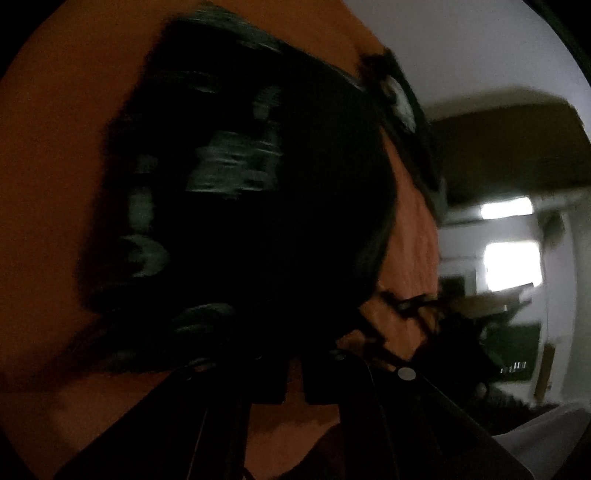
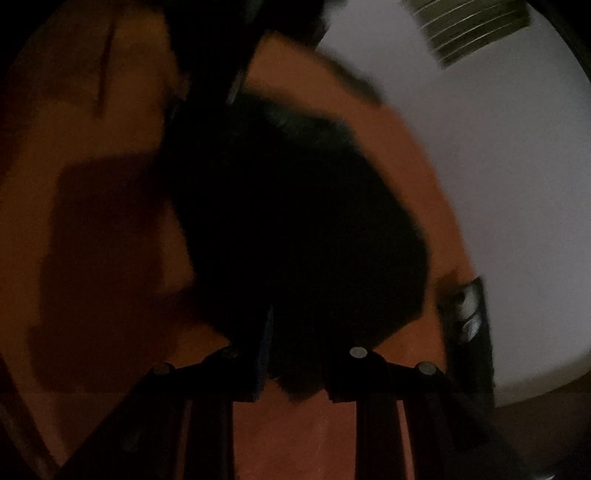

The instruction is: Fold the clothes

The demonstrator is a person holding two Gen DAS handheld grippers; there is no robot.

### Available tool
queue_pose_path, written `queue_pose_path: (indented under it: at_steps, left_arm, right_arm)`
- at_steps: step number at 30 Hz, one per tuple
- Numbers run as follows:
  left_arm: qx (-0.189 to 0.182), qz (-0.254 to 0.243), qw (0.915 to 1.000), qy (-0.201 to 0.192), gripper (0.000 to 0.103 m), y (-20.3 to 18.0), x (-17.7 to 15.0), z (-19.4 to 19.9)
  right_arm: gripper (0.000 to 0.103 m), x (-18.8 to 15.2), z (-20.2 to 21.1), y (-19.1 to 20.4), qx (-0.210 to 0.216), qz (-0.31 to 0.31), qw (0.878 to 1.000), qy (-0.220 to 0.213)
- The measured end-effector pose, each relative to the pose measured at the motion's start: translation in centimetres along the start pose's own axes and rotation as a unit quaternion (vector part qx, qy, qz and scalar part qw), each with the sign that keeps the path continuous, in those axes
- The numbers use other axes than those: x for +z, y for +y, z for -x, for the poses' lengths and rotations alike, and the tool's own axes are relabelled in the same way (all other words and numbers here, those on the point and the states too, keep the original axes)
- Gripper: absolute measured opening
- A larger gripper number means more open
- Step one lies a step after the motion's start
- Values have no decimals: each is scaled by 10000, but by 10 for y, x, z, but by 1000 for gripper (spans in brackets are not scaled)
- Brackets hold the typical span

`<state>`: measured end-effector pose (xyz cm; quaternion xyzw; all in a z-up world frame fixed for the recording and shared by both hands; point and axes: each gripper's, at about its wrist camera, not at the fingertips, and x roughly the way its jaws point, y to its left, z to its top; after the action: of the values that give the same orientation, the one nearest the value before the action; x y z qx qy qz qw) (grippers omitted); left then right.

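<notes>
One dark garment (image 1: 236, 192) is spread on an orange surface (image 1: 48, 177). The left gripper (image 1: 293, 384) is pressed together; the right gripper (image 2: 293, 384) is pinching the garment's edge.

Room, dimly lit. Orange-covered surface (image 1: 55, 147), fills most of both views. Pale wall (image 1: 461, 44) beyond its far edge. Bright window (image 1: 511, 266) with a lit strip (image 1: 508, 209) above. Dark overhang (image 1: 517, 147), blurred. Slatted vent (image 2: 472, 26) high on the wall.
</notes>
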<state>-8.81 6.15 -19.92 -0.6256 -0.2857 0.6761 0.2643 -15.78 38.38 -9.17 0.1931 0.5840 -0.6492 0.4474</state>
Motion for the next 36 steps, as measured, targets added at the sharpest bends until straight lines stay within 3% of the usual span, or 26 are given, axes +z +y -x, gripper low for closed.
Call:
queue_pose_path:
  at_steps: [2,5,7,10,11,12,14,19,21,23,26,27,28,29,31,32,33,34,36]
  left_arm:
    - [38,244,9995,-182,6,14,0,20]
    - [28,418,9984,-388,6,24,7,43]
    - [49,196,9987,-467,6,27,12,58]
    - [264,-90,9988,-390,6,21,18,46]
    - [350,-105,9988,-332,6,22,19,42]
    - [445,-114,9986,-274,6,24,20,39]
    - [472,57,9986,-245,6,29,20,44]
    - [88,455,9989,33,6,45,-2,66]
    - [190,390,9989,172,6,47,-12,55]
    - [342,302,9985,288,6,44,-20,39]
    - [211,284,9990,265,6,36,-17,18]
    - [232,263,9992,195,6,33,-13,14]
    - [292,235,9992,99,6,32,-7,12]
    - [424,243,9988,8,6,36,-6,15]
    - [945,473,9943,-146,6,47,2,17]
    - [1179,629,9908,-219,6,53,7,18]
    - [1093,834,9902,-248,6,60,9,21]
    - [894,1055,9901,-260,6,67,10,25]
    - [694,1168,9903,-308,6,68,10,34]
  right_arm:
    - [20,-11,-2,-2,147,-45,9994,307]
    - [20,-10,28,-26,306,-433,9986,-17]
    - [22,2,49,-40,265,-604,9966,-491]
    - [29,25,42,-45,447,-818,9938,-613]
    - [29,28,33,-42,566,-885,9932,-500]
    - [29,31,14,-34,750,-910,9930,-111]
    - [29,26,-7,-21,769,-878,9924,380]
    - [31,14,43,-26,461,-947,9938,-351]
    - [32,17,58,-19,396,-753,9942,-657]
    - [32,30,58,-7,372,-503,9944,-849]
    - [33,60,50,17,189,-134,9951,-961]
    - [37,70,48,23,70,25,9948,-1017]
    - [57,79,41,32,-85,215,9949,-982]
    - [67,85,34,41,-231,432,9946,-914]
    - [67,96,30,40,-464,685,9908,-1072]
    - [52,97,28,40,-540,688,9903,-1083]
    - [36,98,26,40,-612,680,9900,-1077]
    - [4,98,23,40,-745,688,9894,-1035]
    - [3,97,26,36,-977,607,9875,-1081]
